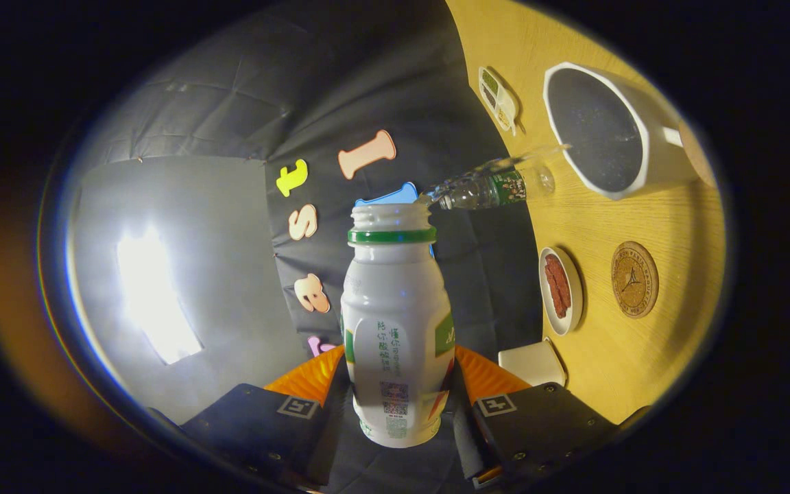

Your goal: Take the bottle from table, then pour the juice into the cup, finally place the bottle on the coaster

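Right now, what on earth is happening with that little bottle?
A handheld gripper has its two fingers pressed on a small white bottle, cap off, and has tipped it sideways. The wooden table appears rotated beside it, carrying a white cup, a cork coaster, a clear plastic bottle and a small dish. No juice is visibly leaving the mouth.

the bottle point(395, 322) sits between the fingers of the hand-held gripper point(395, 405), both pressing its sides. beyond it on the bench point(601, 357), the coaster point(634, 279) lies between a small dish point(560, 291) and the cup point(604, 130); a clear bottle point(494, 189) lies beside the cup.
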